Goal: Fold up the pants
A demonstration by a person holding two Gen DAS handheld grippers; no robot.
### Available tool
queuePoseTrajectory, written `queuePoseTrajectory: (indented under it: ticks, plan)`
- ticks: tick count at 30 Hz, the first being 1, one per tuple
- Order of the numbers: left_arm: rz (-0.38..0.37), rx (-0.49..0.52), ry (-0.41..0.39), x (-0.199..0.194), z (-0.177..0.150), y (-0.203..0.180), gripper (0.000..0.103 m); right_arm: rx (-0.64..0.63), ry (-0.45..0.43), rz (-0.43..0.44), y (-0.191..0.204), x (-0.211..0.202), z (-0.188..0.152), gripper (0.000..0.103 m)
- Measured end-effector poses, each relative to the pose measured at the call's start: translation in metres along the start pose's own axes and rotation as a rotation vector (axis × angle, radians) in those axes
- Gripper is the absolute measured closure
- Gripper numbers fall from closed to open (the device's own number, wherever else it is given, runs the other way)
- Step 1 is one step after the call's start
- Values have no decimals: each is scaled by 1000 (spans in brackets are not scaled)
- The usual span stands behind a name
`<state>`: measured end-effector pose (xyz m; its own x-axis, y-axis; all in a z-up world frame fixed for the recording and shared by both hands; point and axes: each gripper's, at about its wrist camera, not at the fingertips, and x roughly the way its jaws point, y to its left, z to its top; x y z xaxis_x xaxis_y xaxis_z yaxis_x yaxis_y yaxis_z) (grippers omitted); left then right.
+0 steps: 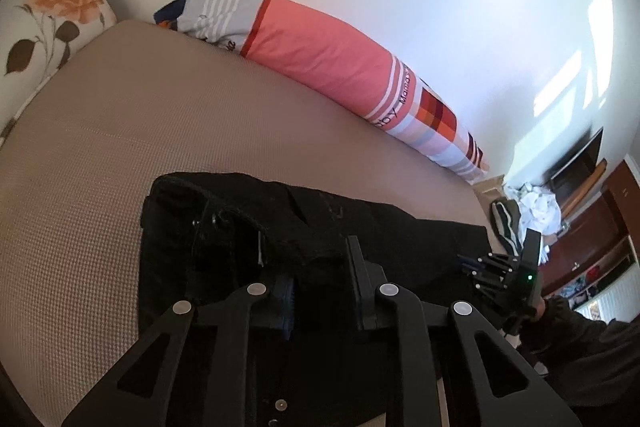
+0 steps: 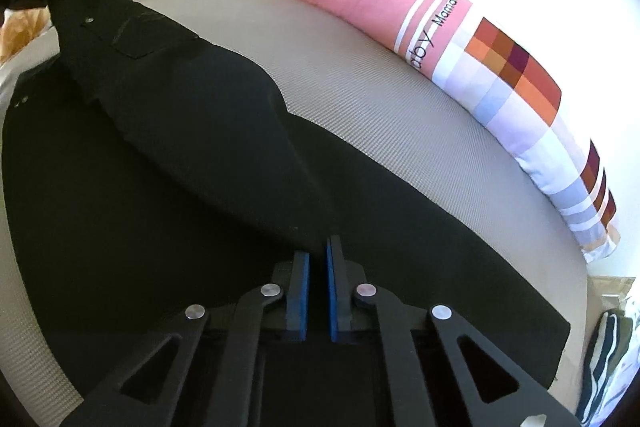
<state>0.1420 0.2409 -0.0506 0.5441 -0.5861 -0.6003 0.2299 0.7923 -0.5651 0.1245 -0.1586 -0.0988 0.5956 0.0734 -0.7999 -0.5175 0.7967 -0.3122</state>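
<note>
Black pants [image 1: 320, 227] lie along the near side of a beige bed [image 1: 120, 131]. In the left wrist view my left gripper [image 1: 320, 267] has a raised fold of the waistband cloth between its fingers, which stand apart; the waist end is lifted. My right gripper shows there at the right [image 1: 472, 271]. In the right wrist view the pants [image 2: 180, 131] stretch from the lifted waist at far left to the leg end at right. My right gripper [image 2: 318, 267] has its blue pads [image 2: 301, 287] nearly together on the upper leg's edge.
A long pink and checked bolster pillow [image 1: 340, 67] lies along the white wall, also in the right wrist view [image 2: 460, 39]. A floral pillow [image 1: 52, 11] sits at the bed's head. Clothes [image 1: 528, 211] and dark furniture stand beyond the foot of the bed.
</note>
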Motion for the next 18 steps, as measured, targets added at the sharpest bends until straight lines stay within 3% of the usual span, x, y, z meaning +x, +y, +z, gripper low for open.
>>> queuePoseTrajectory:
  ticks: [8, 15, 18]
  plan:
    - [-5, -38, 6, 4, -7, 7, 86, 53, 0, -27, 1, -6, 3, 100]
    - [-39, 61, 25, -10, -2, -12, 90, 80, -23, 6, -6, -52, 4, 101]
    - [-19, 115, 53, -19, -4, -13, 90, 49, -26, 7, 5, -75, 1, 101]
